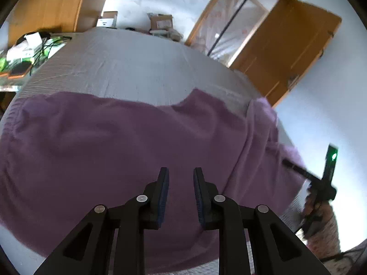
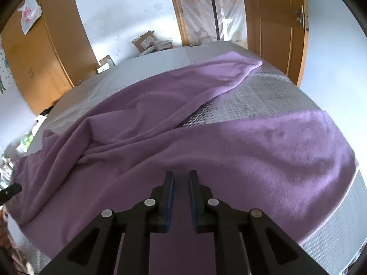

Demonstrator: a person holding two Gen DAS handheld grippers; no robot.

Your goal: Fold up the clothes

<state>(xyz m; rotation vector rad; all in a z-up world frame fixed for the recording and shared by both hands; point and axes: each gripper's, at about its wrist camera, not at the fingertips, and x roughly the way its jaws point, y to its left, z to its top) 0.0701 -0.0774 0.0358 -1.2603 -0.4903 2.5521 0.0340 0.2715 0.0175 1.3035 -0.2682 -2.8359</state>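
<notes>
**Both claws released above a purple garment on the bed**

The left gripper (image 1: 181, 171) is hanging over the purple garment (image 1: 110, 142) with its jaws standing apart and nothing between the blue pads; cloth is showing through the gap, lying below the fingertips. The right gripper (image 2: 181, 175) is doing the same in its own view: jaws parted by a narrower gap, gripping nothing, fabric (image 2: 229, 155) lying underneath.

The garment is sprawling across the near part of a bed covered in a grey textured bedspread (image 1: 128, 68). In the right wrist view a long sleeve (image 2: 206, 78) is stretching away toward the far right corner of the bed, with bare bedspread (image 2: 263, 98) showing between it and the body of the garment.

At the right edge of the left wrist view, the other gripper's black frame is showing, blurred, with a green light (image 1: 333, 157) glowing on it. Beyond the bed, cardboard boxes (image 1: 161, 21) are sitting against the white wall, and a wooden door (image 2: 275, 23) is standing open.
</notes>
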